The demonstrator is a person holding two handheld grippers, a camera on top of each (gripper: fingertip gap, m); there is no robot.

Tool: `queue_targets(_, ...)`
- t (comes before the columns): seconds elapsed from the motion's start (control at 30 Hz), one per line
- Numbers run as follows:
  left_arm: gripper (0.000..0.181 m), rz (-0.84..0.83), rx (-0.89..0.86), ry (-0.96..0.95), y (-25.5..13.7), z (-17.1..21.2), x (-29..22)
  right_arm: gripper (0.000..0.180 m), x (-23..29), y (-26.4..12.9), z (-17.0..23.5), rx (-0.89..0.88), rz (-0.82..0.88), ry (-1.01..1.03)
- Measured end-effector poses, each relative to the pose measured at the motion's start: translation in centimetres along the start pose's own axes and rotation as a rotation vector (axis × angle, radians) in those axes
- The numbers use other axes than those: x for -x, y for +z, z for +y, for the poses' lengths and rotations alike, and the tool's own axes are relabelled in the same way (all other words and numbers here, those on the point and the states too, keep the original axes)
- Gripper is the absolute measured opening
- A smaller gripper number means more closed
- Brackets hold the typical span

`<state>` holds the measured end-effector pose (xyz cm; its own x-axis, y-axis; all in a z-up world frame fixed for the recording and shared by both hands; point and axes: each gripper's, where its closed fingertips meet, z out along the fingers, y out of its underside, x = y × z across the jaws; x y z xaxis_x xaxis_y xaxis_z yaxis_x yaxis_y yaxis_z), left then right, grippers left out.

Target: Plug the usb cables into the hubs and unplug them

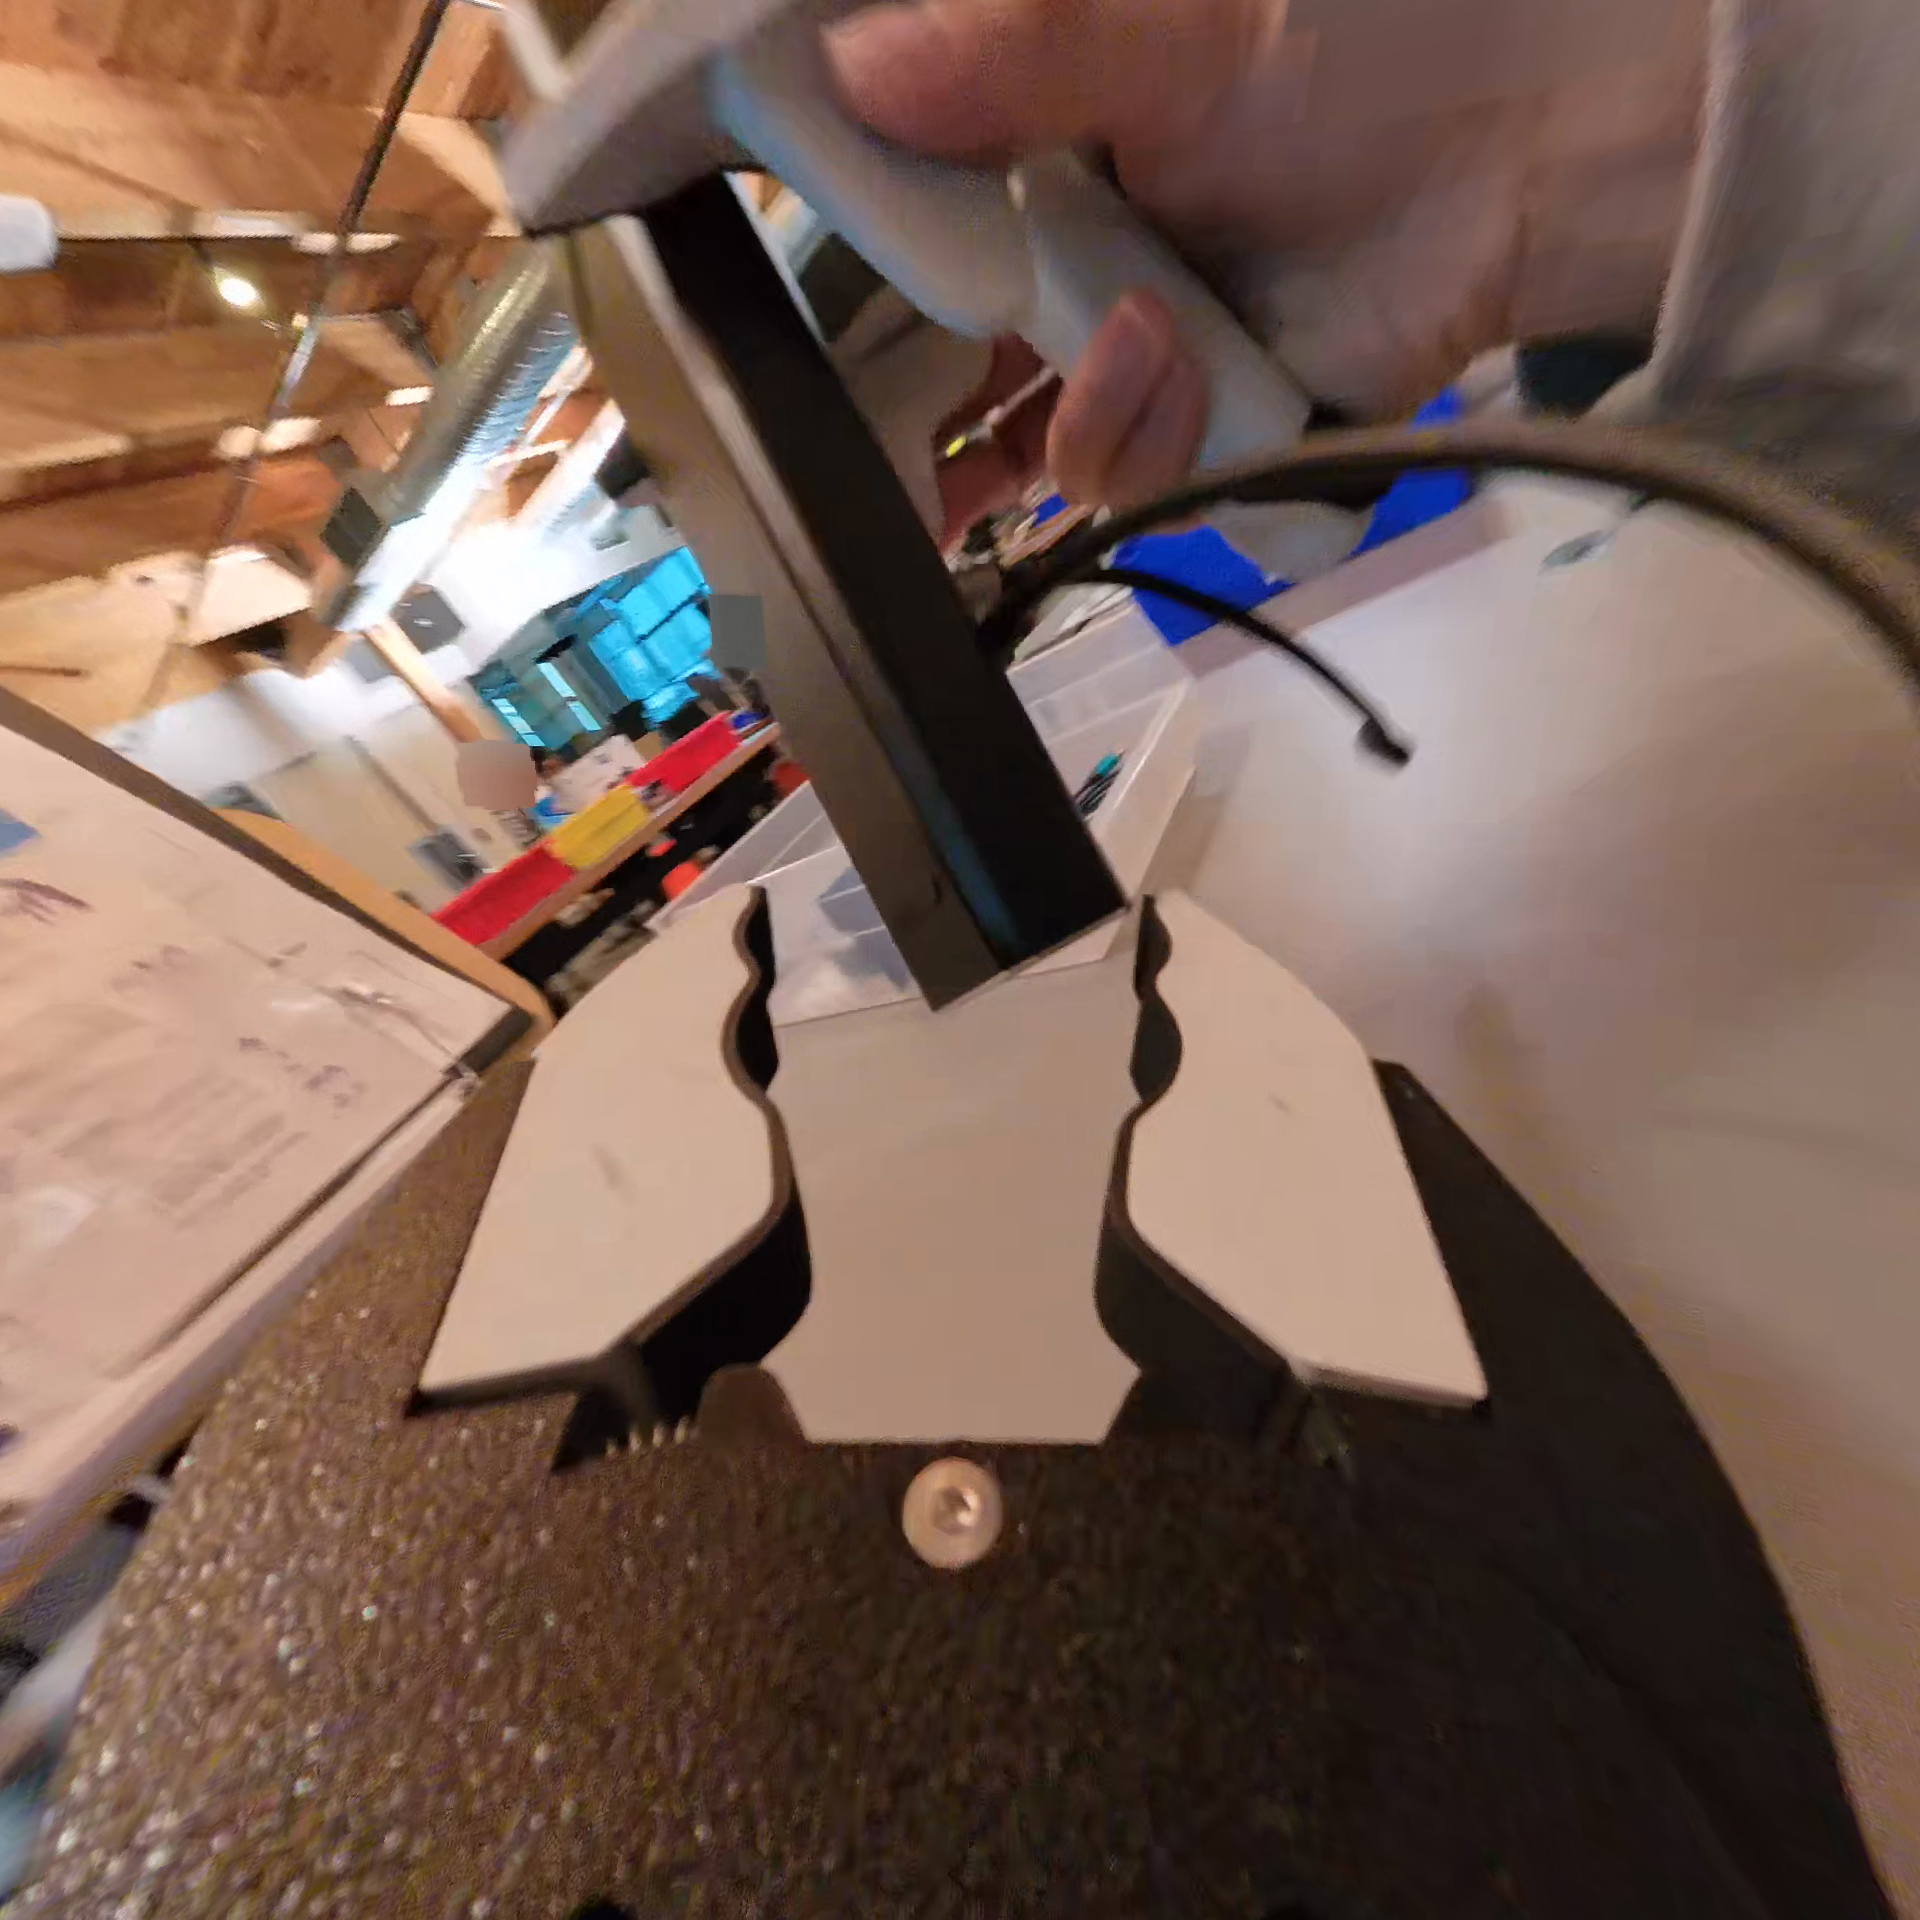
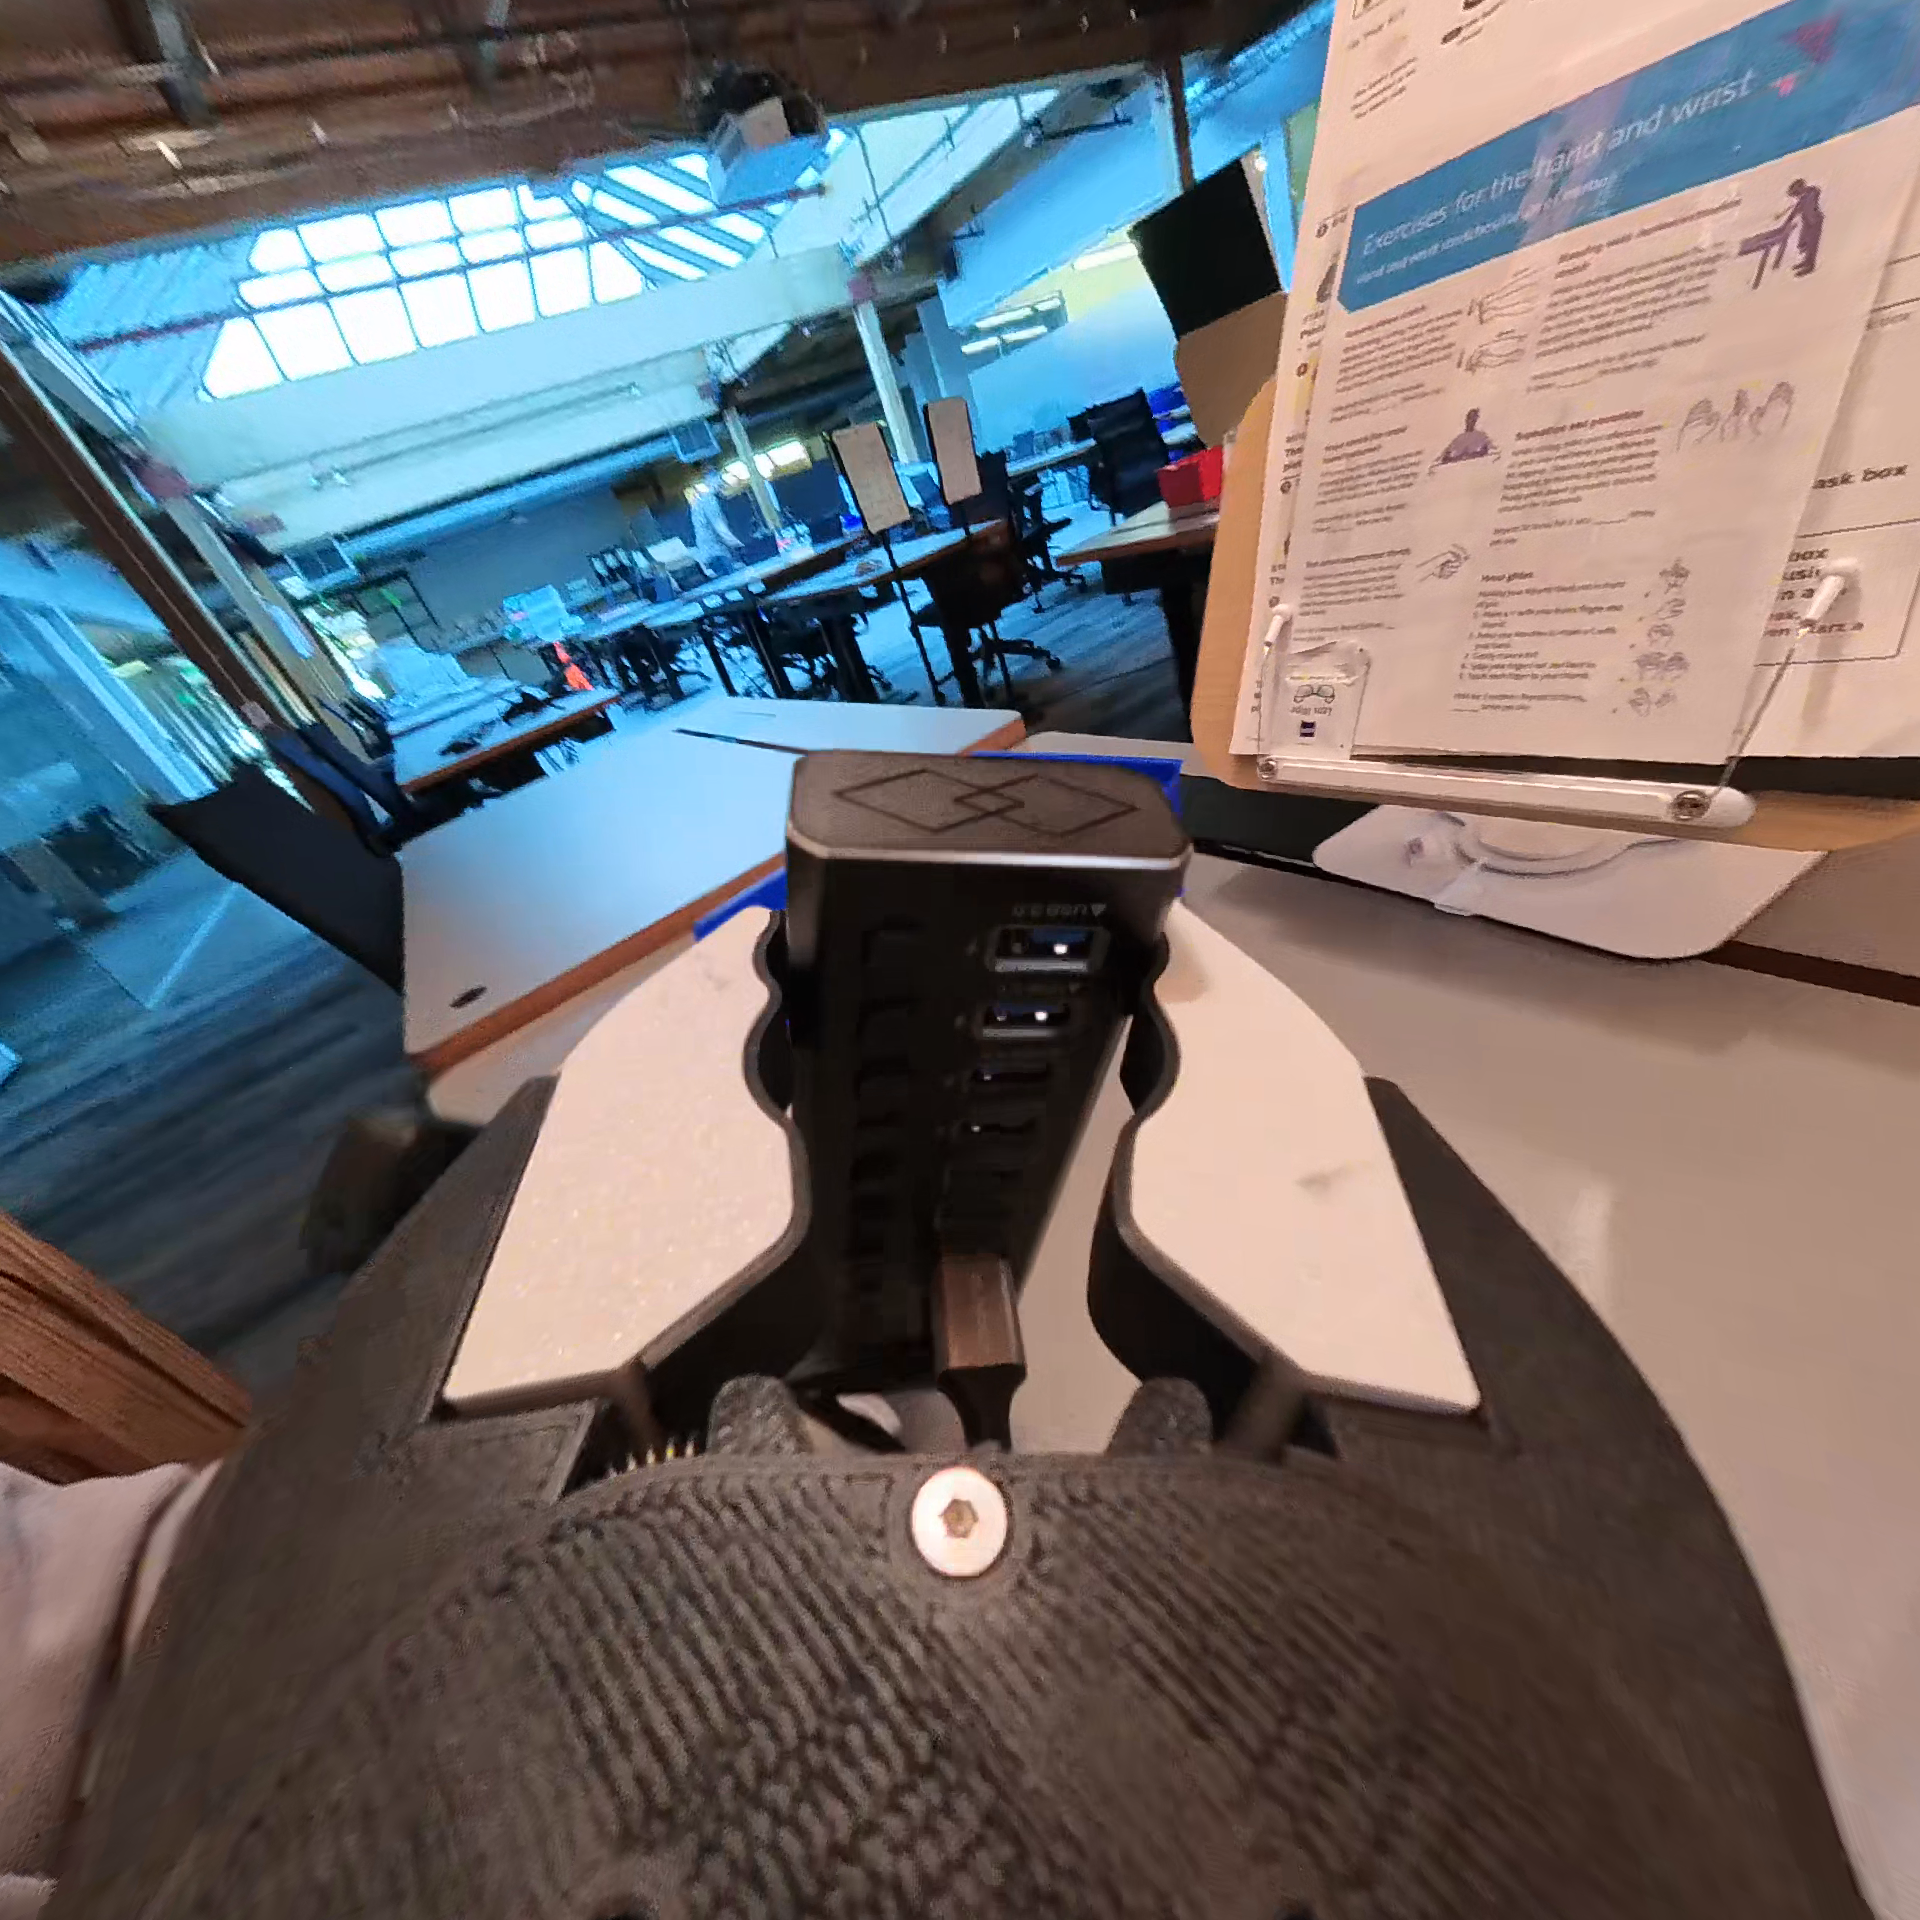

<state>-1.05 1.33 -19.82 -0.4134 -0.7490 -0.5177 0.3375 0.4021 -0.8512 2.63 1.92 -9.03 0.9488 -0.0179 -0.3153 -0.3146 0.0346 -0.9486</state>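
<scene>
Your right gripper [image 2: 961, 997] is clamped on the black USB hub [image 2: 971, 997]; its white fingers [image 2: 665, 1153] press the hub's two long sides, and the hub runs lengthwise between them, its far end pointing away from the camera. The hub is a long dark block with a diamond outline embossed on its end cap [image 2: 982, 805]; down its upturned face runs a column of ports, the two farthest showing blue inside [image 2: 1039, 948], with a second column of dark oval marks to their left. A dark brown plug [image 2: 975, 1314] sits in a port at the near end, its cable dropping behind the gripper body. Beyond the hub lies the pale table [image 2: 1558, 1143], with a stand holding printed sheets [image 2: 1558, 436] to the right.

Your left gripper [image 1: 951, 971] stands open with nothing between its white fingers [image 1: 634, 1143]; only pale table [image 1: 1558, 935] shows in the gap. Ahead of it, in the left wrist view, the same hub [image 1: 831, 582] appears as a long black slab slanting down toward the left fingertips, held by the other gripper in your hand [image 1: 1195, 208]; a black cable [image 1: 1299, 488] arcs from that side across the table, and a thinner one ends in a small loose plug [image 1: 1382, 743].
</scene>
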Motion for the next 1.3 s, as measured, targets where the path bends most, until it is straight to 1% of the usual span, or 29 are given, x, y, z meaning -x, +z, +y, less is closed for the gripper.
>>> queue_targets(0.07, 0.065, -0.075, 0.044, 0.108, 0.8, 0.2, 0.0, 0.062, 0.4, 0.1, -0.3, -0.028, -0.042, 0.051)
queue_targets(0.1, 0.064, -0.174, 0.048, 0.143, 1.0, 0.0, 1.0, 0.062, 0.5, 0.1, -0.5, -0.046, -0.056, 0.075)
queue_targets(0.13, 0.063, -0.22, 0.015, 0.155, 1.0, -0.8, 1.1, 0.062, 0.6, 0.1, -0.8, -0.073, -0.069, 0.102)
queue_targets(0.17, 0.051, -0.228, -0.016, 0.165, 1.1, -1.6, 0.8, 0.062, 0.6, -0.1, -1.4, -0.119, -0.084, 0.137)
queue_targets(0.2, 0.037, -0.286, -0.025, 0.195, 0.9, -2.1, 1.1, 0.062, 0.5, -0.3, -1.9, -0.154, -0.102, 0.17)
queue_targets(0.23, 0.033, -0.367, -0.03, 0.214, 0.5, -2.7, 1.9, 0.062, 0.7, -0.6, -2.2, -0.175, -0.14, 0.204)
queue_targets(0.33, 0.028, -0.416, -0.05, 0.193, -0.4, -4.8, 2.8, 0.063, 0.7, -1.6, -2.9, -0.233, -0.259, 0.312)
queue_targets(0.5, 0.028, -0.367, 0.011, 0.23, -0.6, -7.1, 3.0, 0.066, 0.3, -2.8, -3.5, -0.292, -0.362, 0.359)
queue_targets(0.57, 0.028, -0.341, 0.0, 0.21, -0.8, -8.4, 2.9, 0.073, 0.1, -3.2, -3.3, -0.281, -0.366, 0.288)
queue_targets(0.63, 0.028, -0.292, -0.02, 0.147, -1.3, -9.5, 3.1, 0.088, -0.4, -3.8, -3.0, -0.258, -0.326, 0.167)
queue_targets(0.7, 0.028, -0.216, -0.063, 0.051, -2.0, -10.3, 3.1, 0.091, -0.5, -5.0, -3.4, -0.269, -0.263, -0.04)
queue_targets(0.73, 0.028, -0.184, -0.088, 0.001, -2.3, -10.6, 3.1, 0.093, 0.0, -5.7, -3.6, -0.28, -0.242, -0.186)
queue_targets(0.77, 0.028, -0.16, -0.112, -0.054, -2.7, -11.0, 3.2, 0.09, 0.6, -6.2, -3.6, -0.276, -0.22, -0.341)
queue_targets(0.8, 0.028, -0.14, -0.127, -0.109, -2.8, -11.1, 3.4, 0.085, 0.9, -6.3, -2.9, -0.225, -0.195, -0.495)
queue_targets(0.83, 0.028, -0.121, -0.135, -0.158, -2.9, -10.9, 3.5, 0.08, 0.5, -5.9, -1.4, -0.117, -0.143, -0.651)
queue_targets(0.87, 0.028, -0.11, -0.134, -0.21, -2.9, -10.6, 3.7, 0.086, -0.6, -5.4, 0.4, -0.001, -0.048, -0.806)
queue_targets(0.9, 0.028, -0.098, -0.115, -0.25, -2.7, -10.0, 3.7, 0.098, -1.2, -4.7, 2.4, 0.084, 0.011, -0.923)
queue_targets(0.93, 0.028, -0.091, -0.07, -0.271, -2.4, -9.2, 3.7, 0.098, -1.3, -3.9, 4.9, 0.165, 0.017, -0.98)
queue_targets(0.97, 0.028, -0.088, -0.019, -0.276, -2.1, -8.4, 3.7, 0.094, -1.4, -3.3, 7.3, 0.235, 0.027, -0.994)
queue_targets(1.0, 0.028, -0.09, 0.04, -0.269, -1.9, -7.6, 3.6, 0.092, -1.4, -2.6, 9.2, 0.265, 0.036, -0.979)
queue_targets(1.03, 0.028, -0.104, 0.086, -0.25, -1.9, -7.1, 3.8, 0.09, -0.9, -2.0, 10.5, 0.244, 0.034, -0.932)
queue_targets(1.07, 0.028, -0.114, 0.105, -0.261, -1.8, -6.8, 3.9, 0.085, -0.1, -1.3, 11.6, 0.221, 0.013, -0.853)
queue_targets(1.1, 0.028, -0.117, 0.097, -0.281, -1.9, -6.9, 4.0, 0.085, 0.7, -0.8, 12.7, 0.222, -0.025, -0.781)
queue_targets(1.13, 0.028, -0.12, 0.089, -0.303, -2.0, -7.0, 4.2, 0.085, 1.1, -0.3, 13.4, 0.222, -0.015, -0.707)
queue_targets(1.17, 0.028, -0.137, 0.082, -0.327, -2.2, -7.1, 4.5, 0.096, 1.1, 0.2, 13.8, 0.231, 0.031, -0.645)
queue_targets(1.2, 0.029, -0.158, 0.077, -0.354, -2.5, -7.1, 4.9, 0.109, 1.2, 0.4, 14.3, 0.264, 0.054, -0.63)
queue_targets(1.23, 0.028, -0.183, 0.075, -0.37, -2.8, -7.0, 5.5, 0.102, 1.0, 0.4, 14.6, 0.293, 0.099, -0.626)
queue_targets(1.27, 0.028, -0.211, 0.069, -0.391, -3.2, -6.9, 6.1, 0.098, 0.6, 0.5, 14.6, 0.3, 0.168, -0.584)
queue_targets(1.3, 0.028, -0.236, 0.056, -0.419, -3.5, -7.0, 6.6, 0.096, 1.2, 0.7, 15.0, 0.291, 0.168, -0.509)
